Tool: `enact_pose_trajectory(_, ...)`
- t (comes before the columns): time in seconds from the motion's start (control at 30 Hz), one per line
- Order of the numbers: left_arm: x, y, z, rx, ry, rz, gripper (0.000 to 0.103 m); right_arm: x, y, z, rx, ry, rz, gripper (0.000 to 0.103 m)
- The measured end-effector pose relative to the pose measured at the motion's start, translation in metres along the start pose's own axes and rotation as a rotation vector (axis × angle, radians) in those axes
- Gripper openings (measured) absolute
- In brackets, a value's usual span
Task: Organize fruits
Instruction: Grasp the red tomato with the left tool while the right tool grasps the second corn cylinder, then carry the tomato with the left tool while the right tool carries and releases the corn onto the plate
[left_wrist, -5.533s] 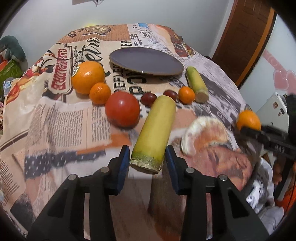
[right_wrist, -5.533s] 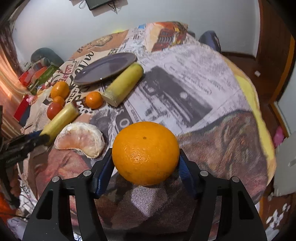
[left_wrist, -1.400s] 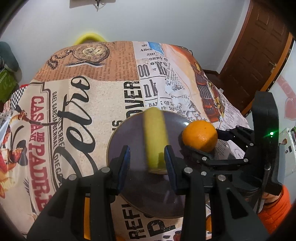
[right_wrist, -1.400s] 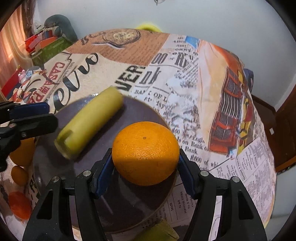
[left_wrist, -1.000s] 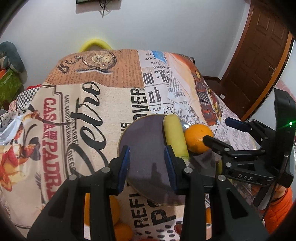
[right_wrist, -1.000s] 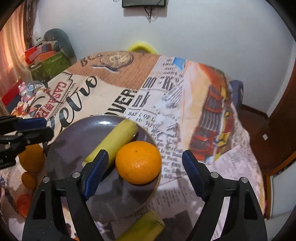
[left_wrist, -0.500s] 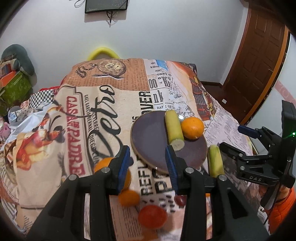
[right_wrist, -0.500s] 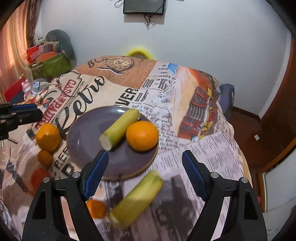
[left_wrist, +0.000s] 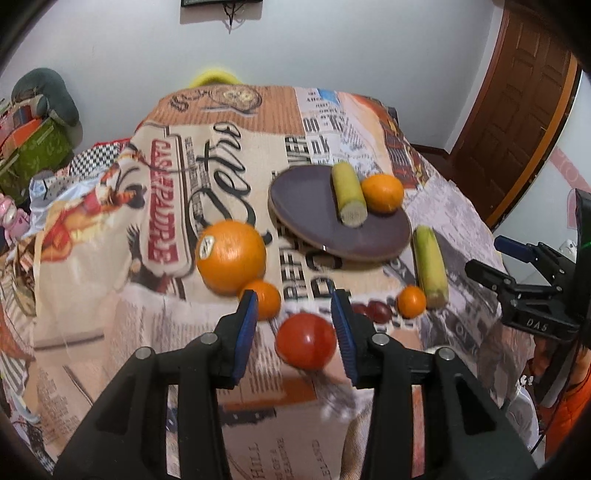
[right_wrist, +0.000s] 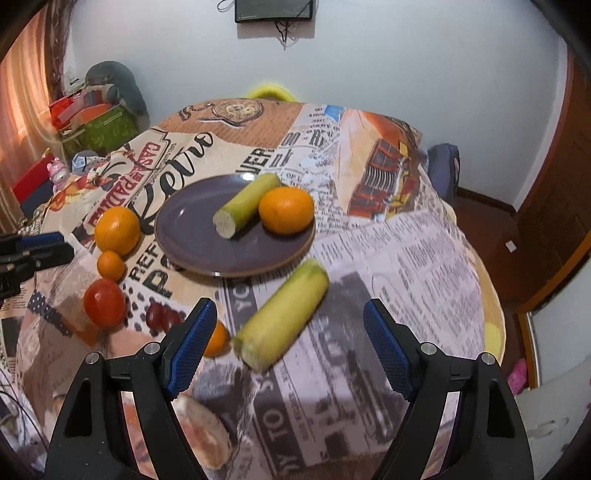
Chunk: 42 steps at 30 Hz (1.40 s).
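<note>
Next, we centre our left claw (left_wrist: 294, 325), part-spread and empty, over the tomato (left_wrist: 306, 340); right claw (right_wrist: 290, 345) gapes wide, empty.

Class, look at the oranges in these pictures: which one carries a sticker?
The largest orange, lying on the tablecloth left of the plate. A small oval sticker shows on its left side; the orange on the plate and the smaller ones show none.

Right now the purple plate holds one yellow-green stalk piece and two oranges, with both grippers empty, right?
Not quite: the plate holds the stalk piece and only one orange, as the right wrist view shows. The other oranges lie on the tablecloth. Both the left gripper and right gripper are indeed empty.
</note>
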<state>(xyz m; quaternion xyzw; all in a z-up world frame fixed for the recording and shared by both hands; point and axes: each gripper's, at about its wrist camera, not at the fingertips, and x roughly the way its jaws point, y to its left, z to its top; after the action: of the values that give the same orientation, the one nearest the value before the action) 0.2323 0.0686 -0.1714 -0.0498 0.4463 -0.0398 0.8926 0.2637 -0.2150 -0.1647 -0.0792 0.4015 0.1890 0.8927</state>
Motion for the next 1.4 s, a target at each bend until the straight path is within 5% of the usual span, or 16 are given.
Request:
enact_pose_trajectory(0.4,0.040,-0.006,-0.024,-0.037,0.089,-0.026,0.048,0.028,-0.008,-0.009,0.043,0.048,-0.008,0.079)
enact_pose_trajectory(0.7,0.053,-0.007,-0.024,-0.018,0.081,0.027,0.052,0.060,-0.007,-0.009,0.091,0.114,0.068,0.072)
enact_pose_trajectory(0.87,0.063,0.001,-0.029,-0.055,0.114,-0.011,0.052,0.068,-0.004,-0.011,0.114,0.137,0.140,0.057)
enact_pose_trajectory(1.13,0.065,-0.004,-0.031,-0.037,0.101,-0.012,0.050,0.046,-0.010,-0.028,0.084,0.119,0.127,0.040)
enact_pose_trajectory(1.4,0.062,-0.004,-0.032,-0.043,0.099,-0.020,0.049,0.029,-0.023,-0.043,0.081,0.168,0.152,0.037)
